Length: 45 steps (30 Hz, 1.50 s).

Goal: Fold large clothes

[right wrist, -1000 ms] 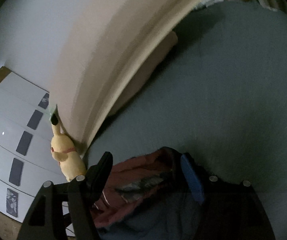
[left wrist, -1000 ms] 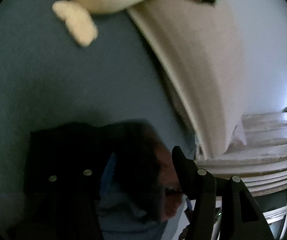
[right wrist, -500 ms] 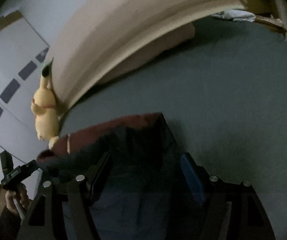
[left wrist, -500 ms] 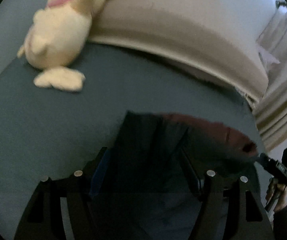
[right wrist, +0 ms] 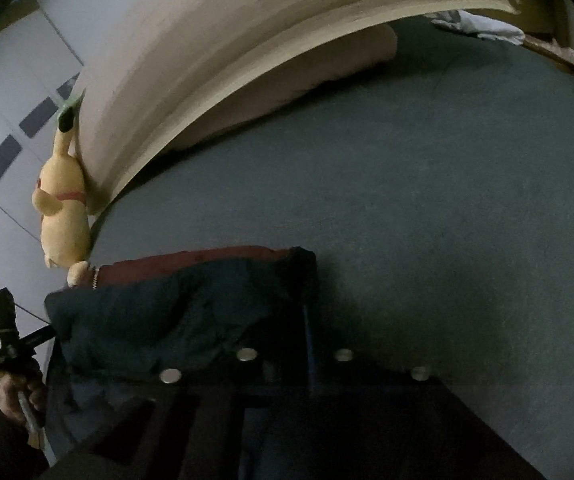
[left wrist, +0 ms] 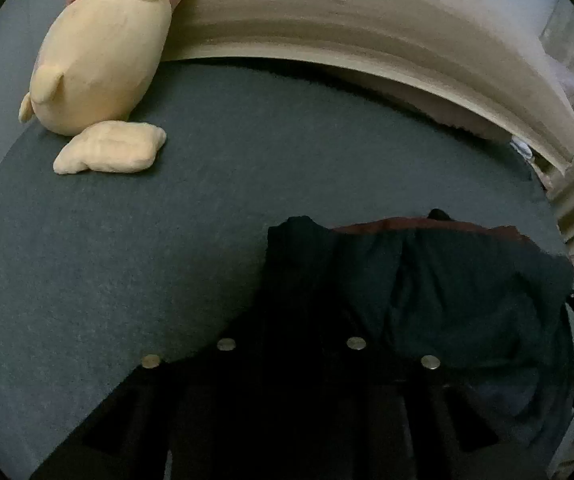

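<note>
Dark jacket hangs bunched at lower centre over the bed, each top corner pinched by left hand-held gripper and right hand-held gripper. No fold shows; laying flat and folding remain.

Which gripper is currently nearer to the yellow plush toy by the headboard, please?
Left, probably. In its view the yellow plush toy looms large across bare bedding from the left gripper. From the right gripper it sits small, beyond the dark jacket.
</note>
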Available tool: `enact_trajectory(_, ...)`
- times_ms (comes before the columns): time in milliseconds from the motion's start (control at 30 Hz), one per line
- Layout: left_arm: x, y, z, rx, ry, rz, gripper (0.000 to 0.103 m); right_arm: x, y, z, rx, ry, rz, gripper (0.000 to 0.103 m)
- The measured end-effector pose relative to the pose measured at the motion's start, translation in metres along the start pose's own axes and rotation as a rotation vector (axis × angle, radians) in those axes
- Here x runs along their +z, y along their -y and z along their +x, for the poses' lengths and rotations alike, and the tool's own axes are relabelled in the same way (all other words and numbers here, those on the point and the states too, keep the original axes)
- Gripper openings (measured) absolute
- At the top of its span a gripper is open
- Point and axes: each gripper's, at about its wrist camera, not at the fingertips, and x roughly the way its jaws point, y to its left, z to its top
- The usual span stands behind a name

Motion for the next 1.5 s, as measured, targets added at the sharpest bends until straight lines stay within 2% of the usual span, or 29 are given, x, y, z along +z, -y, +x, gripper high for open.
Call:
enact_trajectory(100,0.0,0.002,0.008,0.046,-0.009,0.008,0.017,0.0,0.004,0.001,-0.035,0.001,0.01,0.006)
enact_trajectory(200,0.0,0.005,0.017,0.08,-0.03,0.001,0.016,-0.007,0.011,0.018,-0.079,-0.052,0.038,0.006)
enact_trajectory(267,0.0,0.009,0.019,0.108,-0.038,0.014,0.017,-0.009,0.011,0.02,-0.092,-0.062,0.042,0.006)
enact_trajectory(400,0.003,0.014,0.009,0.126,-0.021,-0.022,0.021,-0.006,0.01,0.008,-0.098,-0.043,0.066,0.01)
enact_trajectory(433,0.002,0.014,0.003,0.124,-0.005,-0.026,0.022,-0.006,0.009,0.002,-0.093,-0.031,0.07,0.017)
enact_trajectory(500,0.002,0.014,-0.013,0.133,0.034,-0.042,0.03,-0.006,0.009,-0.015,-0.077,0.001,0.083,0.055)
enact_trajectory(533,0.004,0.013,-0.02,0.138,0.049,-0.051,0.034,-0.005,0.009,-0.024,-0.077,0.023,0.093,0.082)
enact_trajectory(600,0.007,0.017,-0.04,0.136,0.115,-0.059,0.037,-0.002,0.006,-0.041,-0.085,0.084,0.094,0.084)
enact_trajectory(667,0.008,0.027,-0.056,0.143,0.172,-0.035,0.046,0.004,-0.001,-0.054,-0.073,0.129,0.088,0.084)
enact_trajectory(733,0.009,0.042,-0.06,0.125,0.221,0.009,0.051,0.007,-0.015,-0.059,-0.045,0.14,0.069,0.084)
enact_trajectory(800,0.006,0.076,-0.061,0.082,0.246,0.092,0.051,0.005,-0.034,-0.056,-0.011,0.124,0.023,0.084)
enact_trajectory(867,0.003,0.101,-0.052,0.034,0.236,0.162,0.051,0.0,-0.063,-0.044,0.043,0.074,-0.055,0.084)
enact_trajectory(900,0.0,0.119,-0.044,0.032,0.221,0.214,0.051,-0.005,-0.072,-0.038,0.04,0.06,-0.088,0.084)
enact_trajectory(933,0.001,0.13,-0.035,0.051,0.212,0.246,0.051,-0.008,-0.087,-0.029,-0.004,0.039,-0.14,0.084)
enact_trajectory(967,-0.002,0.146,-0.02,0.122,0.196,0.29,0.051,-0.01,-0.096,-0.022,-0.053,0.023,-0.177,0.083)
enact_trajectory(1033,-0.002,0.151,-0.001,0.164,0.154,0.291,0.051,-0.014,-0.11,0.002,-0.178,-0.001,-0.264,0.083)
enact_trajectory(1067,-0.001,0.153,0.01,0.172,0.123,0.279,0.052,-0.015,-0.112,0.013,-0.209,-0.023,-0.28,0.083)
enact_trajectory(1200,0.01,0.153,0.034,0.208,0.076,0.252,0.055,-0.011,-0.108,0.036,-0.275,-0.042,-0.289,0.085)
enact_trajectory(1300,0.016,0.153,0.042,0.232,0.061,0.256,0.06,-0.001,-0.109,0.055,-0.299,-0.087,-0.273,0.092)
enact_trajectory(1400,0.016,0.155,0.045,0.257,0.063,0.248,0.068,0.006,-0.108,0.067,-0.303,-0.11,-0.242,0.101)
enact_trajectory(1500,0.014,0.159,0.045,0.262,0.054,0.231,0.076,0.007,-0.104,0.074,-0.291,-0.132,-0.21,0.102)
